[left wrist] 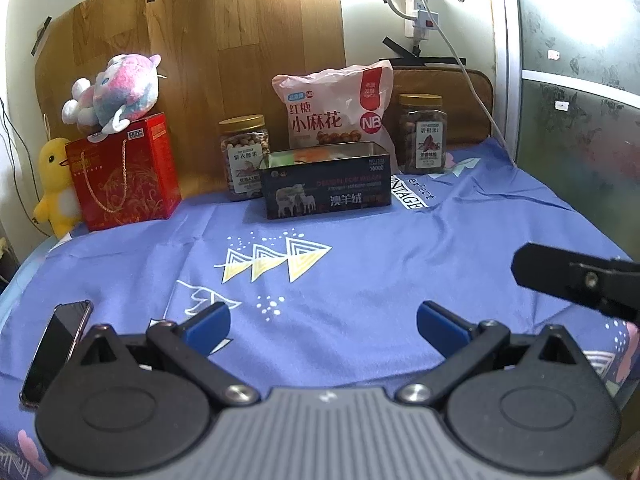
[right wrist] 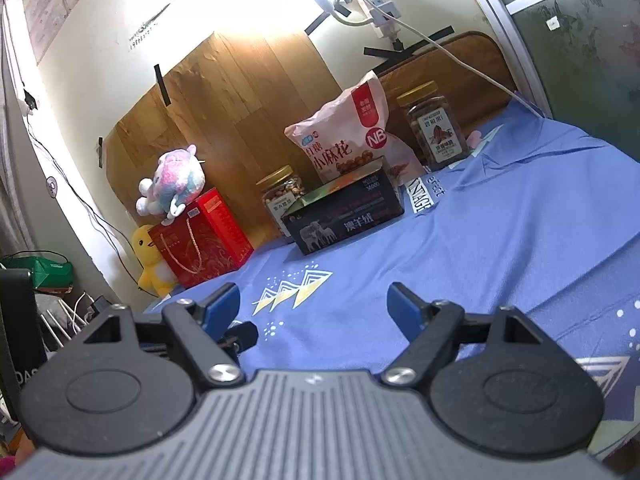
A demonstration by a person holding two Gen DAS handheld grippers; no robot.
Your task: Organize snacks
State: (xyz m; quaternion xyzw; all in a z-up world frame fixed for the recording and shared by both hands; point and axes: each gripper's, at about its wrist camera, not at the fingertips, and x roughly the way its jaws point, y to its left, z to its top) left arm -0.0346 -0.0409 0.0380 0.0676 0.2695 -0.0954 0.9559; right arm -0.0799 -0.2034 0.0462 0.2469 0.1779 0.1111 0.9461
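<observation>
Blue patterned cloth (left wrist: 400, 240) lies under both tongs. Pink snack bag (left wrist: 336, 112) stands far ahead of them, against the wood panel (left wrist: 240, 40). Dark open tin (left wrist: 326, 184) sits just before the bag, a nut jar (left wrist: 244, 156) left of it, a second jar (left wrist: 422, 132) right. Left gripper (left wrist: 323, 322) and right gripper (right wrist: 313, 303): fingers apart, holding nothing, well short of the snacks
</observation>
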